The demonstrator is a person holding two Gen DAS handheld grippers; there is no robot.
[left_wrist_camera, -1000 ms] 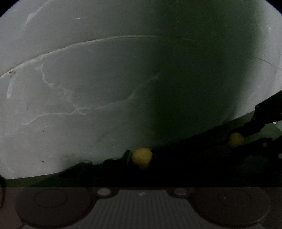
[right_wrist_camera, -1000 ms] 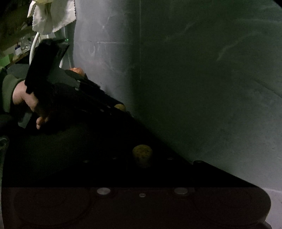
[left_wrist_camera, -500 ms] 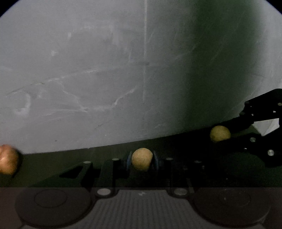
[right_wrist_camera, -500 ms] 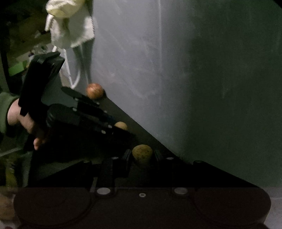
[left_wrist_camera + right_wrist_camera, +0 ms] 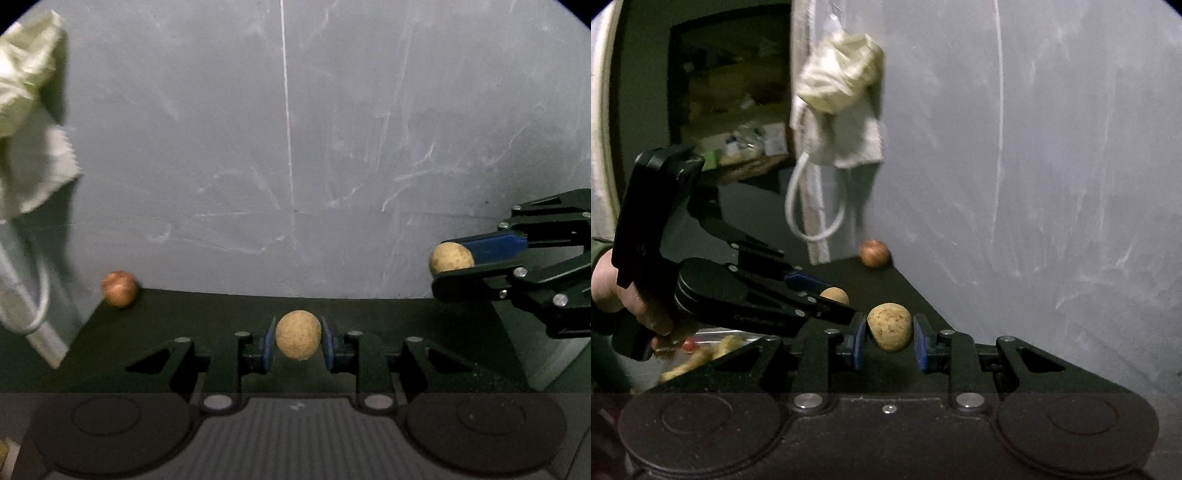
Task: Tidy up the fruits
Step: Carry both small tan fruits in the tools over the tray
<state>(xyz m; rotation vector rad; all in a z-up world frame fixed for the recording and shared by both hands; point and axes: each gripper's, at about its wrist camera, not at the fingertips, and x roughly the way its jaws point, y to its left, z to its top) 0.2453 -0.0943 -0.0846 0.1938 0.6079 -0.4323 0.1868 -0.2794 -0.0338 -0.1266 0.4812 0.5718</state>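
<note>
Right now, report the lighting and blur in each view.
Left wrist view: dim, the grey wall lit, the cloth and reddish fruit motion-blurred, the held yellow fruit sharp. Right wrist view: darker, its cloth smeared, the lower left corner blurred.

Two tan round fruits point(image 5: 298, 334) point(image 5: 889, 325) clamped; reddish fruit point(image 5: 119, 288) against wall.

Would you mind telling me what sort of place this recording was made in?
Probably a home, perhaps a kitchen or storage corner, though it is dim. A scuffed grey wall backs a dark counter, a cream cloth hangs from it, and a cluttered room shows through a doorway.
</note>
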